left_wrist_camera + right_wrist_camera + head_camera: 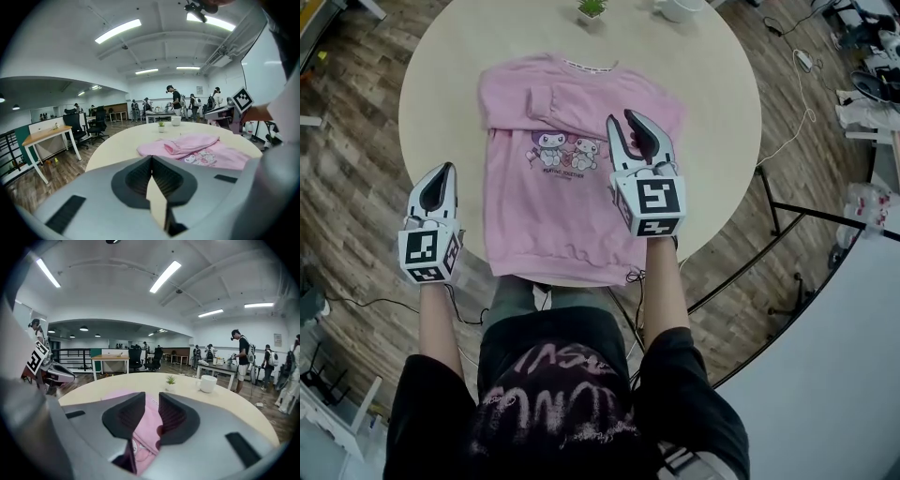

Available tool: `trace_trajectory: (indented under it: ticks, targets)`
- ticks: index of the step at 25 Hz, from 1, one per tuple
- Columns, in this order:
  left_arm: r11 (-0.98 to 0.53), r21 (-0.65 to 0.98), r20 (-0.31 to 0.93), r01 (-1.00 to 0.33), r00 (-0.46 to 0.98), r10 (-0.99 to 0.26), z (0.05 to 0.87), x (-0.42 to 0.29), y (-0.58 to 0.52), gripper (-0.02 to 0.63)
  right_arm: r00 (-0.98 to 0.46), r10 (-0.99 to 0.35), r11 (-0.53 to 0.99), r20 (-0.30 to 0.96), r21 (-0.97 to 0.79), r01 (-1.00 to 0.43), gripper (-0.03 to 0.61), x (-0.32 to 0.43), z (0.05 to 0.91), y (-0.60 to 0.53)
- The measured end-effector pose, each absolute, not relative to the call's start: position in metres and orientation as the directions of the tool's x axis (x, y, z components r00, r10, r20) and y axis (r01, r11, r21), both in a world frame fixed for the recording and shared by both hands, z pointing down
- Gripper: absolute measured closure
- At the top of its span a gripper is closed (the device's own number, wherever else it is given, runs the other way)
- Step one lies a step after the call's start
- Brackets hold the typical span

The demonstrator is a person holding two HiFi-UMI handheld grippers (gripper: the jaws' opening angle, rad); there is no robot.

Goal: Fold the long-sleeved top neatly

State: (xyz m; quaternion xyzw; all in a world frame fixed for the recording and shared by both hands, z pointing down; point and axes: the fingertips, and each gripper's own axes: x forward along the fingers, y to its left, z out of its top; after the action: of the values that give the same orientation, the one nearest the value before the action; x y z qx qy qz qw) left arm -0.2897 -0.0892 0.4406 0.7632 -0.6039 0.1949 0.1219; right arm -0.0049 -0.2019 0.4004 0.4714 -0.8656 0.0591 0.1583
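Observation:
The pink long-sleeved top [553, 197] lies flat on the round table [712, 84], cartoon print facing up. One sleeve [581, 103] is folded across the chest. My right gripper [625, 122] hovers over the top's right side with its jaws parted and nothing pinched; the pink cloth [145, 427] shows through the gap of the right gripper [151, 401]. My left gripper [442, 173] is off the top's left edge, near the table rim, shut and empty. From the left gripper [151, 159] the top [197, 147] lies ahead and to the right.
A small potted plant [592, 9] and a white mug [678, 7] stand at the table's far edge. Cables run over the wooden floor to the right. Desks, chairs and several people fill the room behind the table.

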Motion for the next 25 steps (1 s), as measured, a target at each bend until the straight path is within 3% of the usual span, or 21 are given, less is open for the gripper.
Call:
trace_trajectory:
  ticks: [6,22,25]
  targets:
    - [-0.366,-0.129,0.447,-0.922,0.275,-0.851,0.432,-0.249,-0.080,0.603,-0.471,-0.827,0.509,0.307,0.053,-0.859,0.572,0.033,0.394,-0.170]
    - [-0.642,-0.241,0.471,-0.728,0.491,-0.733,0.424,-0.207,0.050,0.603,-0.377,-0.867,0.450,0.326,0.185,-0.874,0.572,0.063,0.384,0.041]
    - [-0.691,-0.305,0.505,-0.655,0.504,-0.701,0.430,-0.204,0.085,0.603,-0.384,-0.855,0.470,0.349,0.208,-0.858,0.535,0.056,0.390,0.087]
